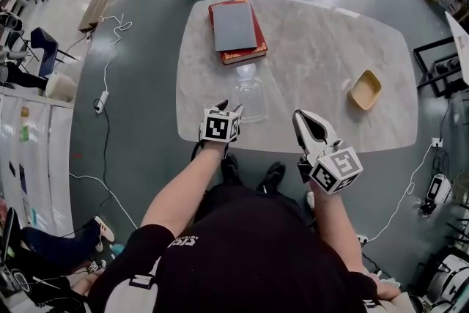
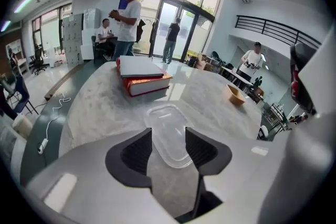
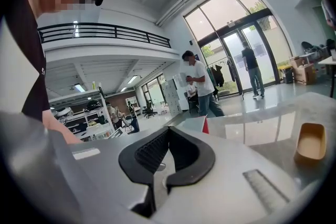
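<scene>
Sitting on the counter, just below the middle of the head view, is a clear tub. It looks light, thin, bendy and slippery, so the rim at its near end seems the best place to grip. The left gripper has its jaws wide. Its own view shows the tub's near end between them, which the head view does not. The right gripper has its jaws pressed together with nothing in them.
</scene>
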Demonstrator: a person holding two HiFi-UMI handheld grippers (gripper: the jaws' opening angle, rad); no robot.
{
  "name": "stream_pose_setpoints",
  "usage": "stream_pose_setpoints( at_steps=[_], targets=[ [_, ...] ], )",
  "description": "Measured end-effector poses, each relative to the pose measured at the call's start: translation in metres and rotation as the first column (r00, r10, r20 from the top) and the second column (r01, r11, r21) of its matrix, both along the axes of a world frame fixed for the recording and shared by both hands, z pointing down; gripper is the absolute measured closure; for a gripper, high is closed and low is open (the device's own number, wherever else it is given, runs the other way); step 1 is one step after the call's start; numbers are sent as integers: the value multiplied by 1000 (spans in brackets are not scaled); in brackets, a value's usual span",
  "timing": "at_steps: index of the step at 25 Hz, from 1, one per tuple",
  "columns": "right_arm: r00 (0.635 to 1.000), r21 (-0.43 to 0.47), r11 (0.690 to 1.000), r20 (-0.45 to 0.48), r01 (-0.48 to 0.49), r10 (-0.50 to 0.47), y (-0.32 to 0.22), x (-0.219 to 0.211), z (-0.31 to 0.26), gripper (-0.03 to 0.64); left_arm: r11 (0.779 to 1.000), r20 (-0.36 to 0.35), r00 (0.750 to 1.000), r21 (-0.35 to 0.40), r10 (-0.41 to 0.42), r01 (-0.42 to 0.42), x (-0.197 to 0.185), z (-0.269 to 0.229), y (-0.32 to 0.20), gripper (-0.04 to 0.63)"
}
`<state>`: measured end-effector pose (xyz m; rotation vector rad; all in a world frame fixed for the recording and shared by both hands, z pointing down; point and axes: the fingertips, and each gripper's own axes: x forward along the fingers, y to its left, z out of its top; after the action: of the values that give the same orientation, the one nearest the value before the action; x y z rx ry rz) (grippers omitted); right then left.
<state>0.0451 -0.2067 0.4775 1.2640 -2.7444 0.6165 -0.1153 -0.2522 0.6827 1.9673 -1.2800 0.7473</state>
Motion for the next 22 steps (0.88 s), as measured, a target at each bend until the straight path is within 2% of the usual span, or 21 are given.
stream_pose_setpoints(
  at_steps=[7, 20, 22],
  targets=[
    [1000, -23, 1000, -10, 10, -10, 2, 2, 4, 603, 995, 8, 999, -90, -48, 48, -8, 38, -4, 393],
    [1000, -38, 999, -2, 9, -9, 7, 12, 14, 603, 978, 108, 993, -198, -52, 72, -2, 81, -1, 396],
    [1000, -41, 999, -7, 12, -12, 8, 13, 12, 603, 978, 132, 990, -193, -55, 80, -4, 83, -2, 420]
  ],
)
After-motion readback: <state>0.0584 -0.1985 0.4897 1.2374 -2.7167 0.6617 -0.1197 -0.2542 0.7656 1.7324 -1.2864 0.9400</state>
